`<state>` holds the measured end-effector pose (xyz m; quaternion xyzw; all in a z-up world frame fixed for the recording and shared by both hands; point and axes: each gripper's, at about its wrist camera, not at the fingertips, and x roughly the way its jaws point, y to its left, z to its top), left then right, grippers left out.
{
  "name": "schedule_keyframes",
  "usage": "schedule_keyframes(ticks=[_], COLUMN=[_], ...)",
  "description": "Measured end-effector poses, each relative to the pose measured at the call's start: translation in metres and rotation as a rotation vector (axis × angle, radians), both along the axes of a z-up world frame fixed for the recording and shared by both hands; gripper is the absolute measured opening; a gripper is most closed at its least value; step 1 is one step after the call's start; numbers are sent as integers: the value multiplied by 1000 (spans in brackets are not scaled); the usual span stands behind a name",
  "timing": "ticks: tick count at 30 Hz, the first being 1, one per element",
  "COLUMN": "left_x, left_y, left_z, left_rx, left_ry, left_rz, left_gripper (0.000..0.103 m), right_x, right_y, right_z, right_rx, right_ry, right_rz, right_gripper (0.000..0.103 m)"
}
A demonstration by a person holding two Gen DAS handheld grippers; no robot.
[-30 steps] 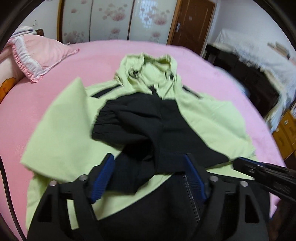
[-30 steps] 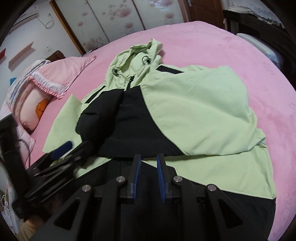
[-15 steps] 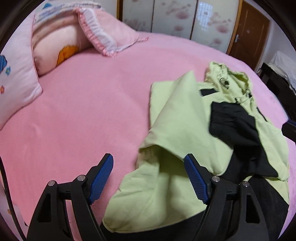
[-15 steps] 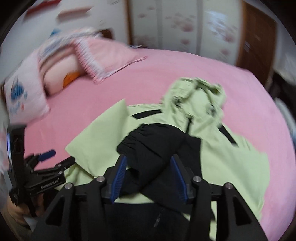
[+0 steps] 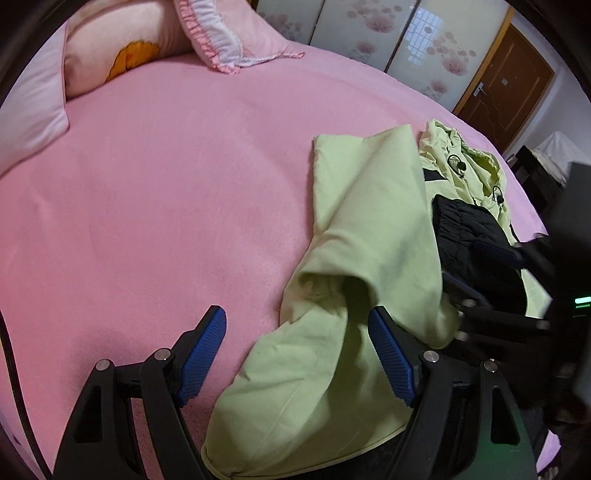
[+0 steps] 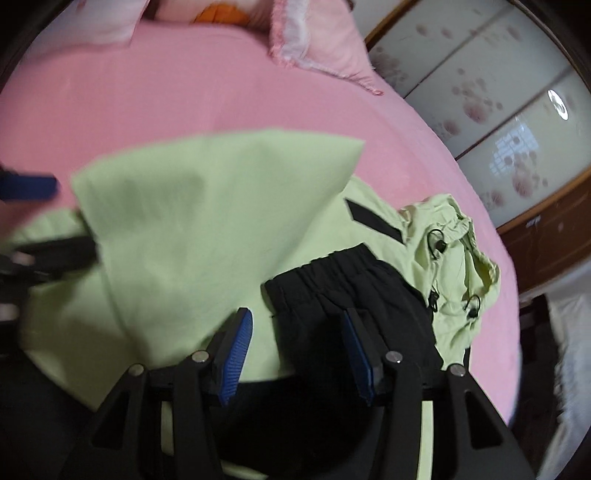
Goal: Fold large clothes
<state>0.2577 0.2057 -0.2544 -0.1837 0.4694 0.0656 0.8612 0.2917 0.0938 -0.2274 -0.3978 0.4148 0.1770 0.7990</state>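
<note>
2 spread grippers above jacket (image 5: 373, 258)

Pretty clearly a home bedroom. There was a big bed (image 5: 166, 192) under a pink fleecy cover, with frilly pink pillows (image 5: 221, 33) piled at the far end, 1 showing an orange cartoon print. Behind it stood a wardrobe with sliding frosted panels (image 5: 369, 33) printed with pink flowers. A brown wooden door (image 5: 506, 88) with a handle sat beside that, and some dark furniture (image 5: 535, 177) stood further right.
</note>
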Motion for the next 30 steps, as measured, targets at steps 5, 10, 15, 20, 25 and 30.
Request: schedule_keyframes(ticks=[5, 10, 15, 20, 25, 30], left_x=[-1, 6, 23, 22, 13, 5], left_y=[6, 8, 4, -8, -27, -41], left_z=[-7, -7, -9, -7, -4, 2], left_rx=[-23, -23, -32, 10, 69, 163], left_ry=[8, 6, 41, 40, 32, 41], left_rz=[8, 24, 21, 46, 21, -24], left_gripper=[78, 78, 30, 15, 13, 12], right_x=[11, 23, 26, 10, -15, -32], right_y=[0, -28, -94, -210, -304, -321], right_z=[-7, 23, 92, 120, 58, 0], right_rx=[-7, 127, 411, 692, 819, 784], right_ry=[-41, -69, -190, -276, -110, 62], right_rz=[-49, -163, -318, -570, -831, -940], right_gripper=[20, 12, 11, 11, 11, 17])
